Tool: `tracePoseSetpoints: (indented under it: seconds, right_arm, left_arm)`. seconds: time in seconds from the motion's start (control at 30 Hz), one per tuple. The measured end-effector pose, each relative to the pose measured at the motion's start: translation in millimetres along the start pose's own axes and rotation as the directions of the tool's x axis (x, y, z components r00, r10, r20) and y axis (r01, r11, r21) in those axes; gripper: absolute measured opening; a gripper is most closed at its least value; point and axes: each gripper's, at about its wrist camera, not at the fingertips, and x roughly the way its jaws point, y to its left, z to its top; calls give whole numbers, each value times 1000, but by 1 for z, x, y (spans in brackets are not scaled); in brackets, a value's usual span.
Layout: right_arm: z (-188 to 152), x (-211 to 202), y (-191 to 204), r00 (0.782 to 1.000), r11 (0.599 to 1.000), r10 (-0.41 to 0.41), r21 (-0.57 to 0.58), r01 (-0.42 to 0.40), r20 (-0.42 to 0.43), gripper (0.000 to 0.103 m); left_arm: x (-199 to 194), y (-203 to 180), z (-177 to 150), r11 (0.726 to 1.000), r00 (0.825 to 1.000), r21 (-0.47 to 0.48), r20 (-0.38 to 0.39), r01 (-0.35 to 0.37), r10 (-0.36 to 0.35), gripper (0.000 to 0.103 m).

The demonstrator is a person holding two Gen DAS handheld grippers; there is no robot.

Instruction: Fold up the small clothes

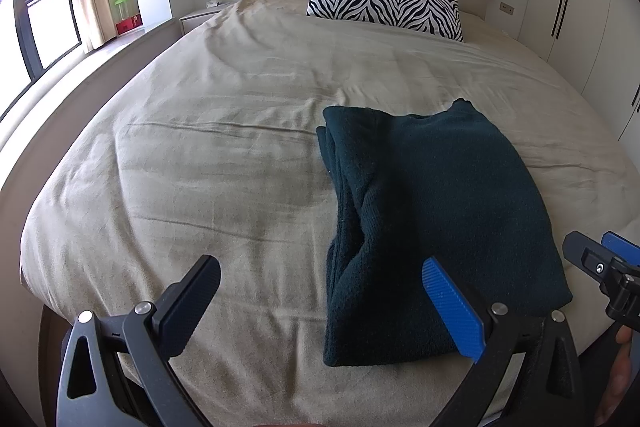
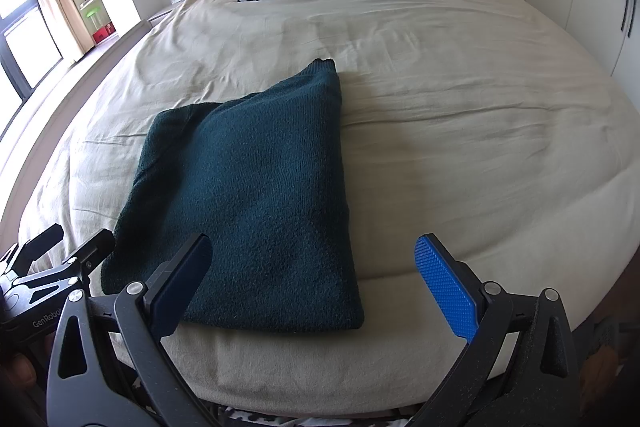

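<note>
— Beige bedsheet [image 2: 460,115], dark green knit sweater [image 2: 256,187] folded near the foot edge. Grippers?
— I've left gripper [image 1: 320,307] and right gripper [image 2: 314,285] both spread, empty. Probably one last fold, or done.

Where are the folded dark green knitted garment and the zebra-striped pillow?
Folded dark green knitted garment [image 2: 256,187], right wrist view, middle of top layer.
Zebra-striped pillow [image 1: 384,1], left wrist view, centre of front face.
</note>
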Motion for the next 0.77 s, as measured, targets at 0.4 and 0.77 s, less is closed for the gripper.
tracePoseSetpoints:
  seconds: [0.4,0.77]
  right_arm:
    - [0,0,-1,1000,1000,1,0,-1,-1,103]
    - [-1,1,-1,1000,1000,2,1,-2,-3,103]
  left_arm:
    - [0,0,0,1000,1000,0,-1,-1,1,103]
    - [-1,0,-5,1000,1000,2,13,1,-2,103]
